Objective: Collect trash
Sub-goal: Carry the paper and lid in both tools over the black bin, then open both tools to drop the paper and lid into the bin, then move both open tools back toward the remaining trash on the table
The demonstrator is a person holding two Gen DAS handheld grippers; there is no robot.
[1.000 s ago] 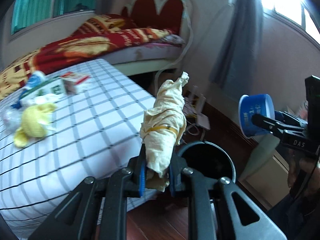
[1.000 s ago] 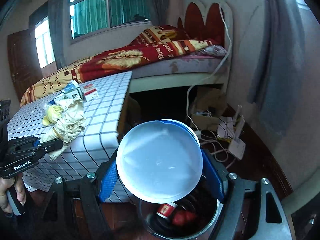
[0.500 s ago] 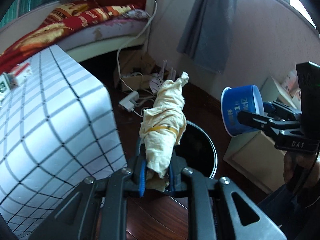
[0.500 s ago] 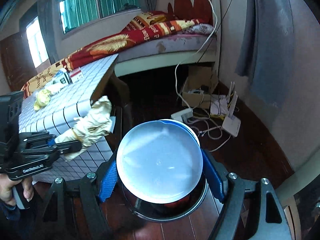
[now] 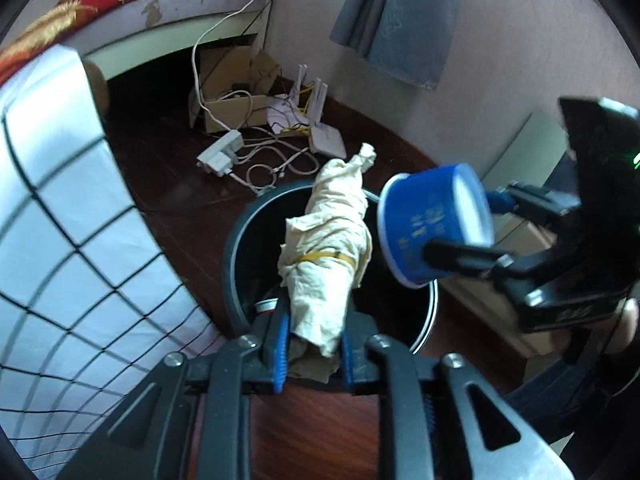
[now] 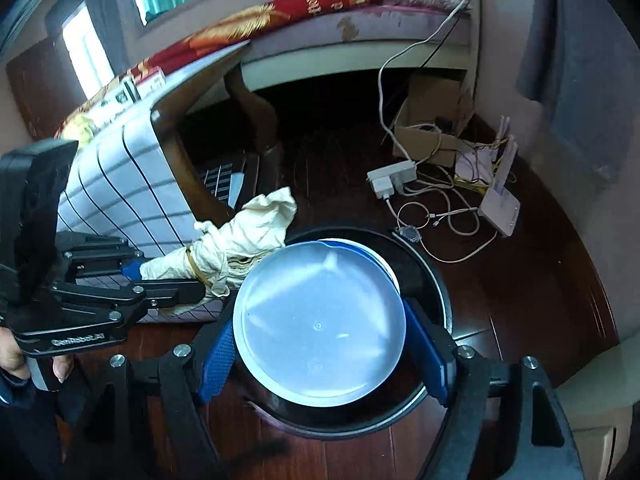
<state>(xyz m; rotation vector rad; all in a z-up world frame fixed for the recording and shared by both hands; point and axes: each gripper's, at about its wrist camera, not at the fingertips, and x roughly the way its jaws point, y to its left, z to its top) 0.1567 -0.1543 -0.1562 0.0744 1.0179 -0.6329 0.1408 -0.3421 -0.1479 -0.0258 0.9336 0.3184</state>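
The left tongs [image 5: 312, 344] point steeply down over a round black trash bin [image 5: 240, 256] that stands on the dark wooden floor [image 5: 176, 184]. Between their blue pads lies a crumpled cream paper wad bound by a yellow rubber band [image 5: 328, 248]. The jaws have just been opening, and the wad is between them with its lower end at the pads; whether the pads press on it cannot be told for sure. The wad's upper part leans out above the bin's mouth.

The right tongs [image 6: 320, 344] stand wide and are clamped on a blue plastic cup with a pale inside [image 6: 320, 320], one blue pad on each side of its wall. In the left wrist view the cup [image 5: 432, 224] hangs tilted just above the bin's right rim, close beside the wad. In the right wrist view the bin [image 6: 432, 280] lies straight below the cup, and the wad [image 6: 240, 240] reaches in from the left toward the bin's edge.

A desk with a white checked cloth [image 5: 60, 220] stands just left of the bin. Behind it on the floor lie a white power strip with tangled cables [image 5: 220, 156], a cardboard box [image 5: 232, 108] and a white router [image 5: 324, 140]. A bed with a red and gold blanket [image 6: 280, 12] runs along the far wall.
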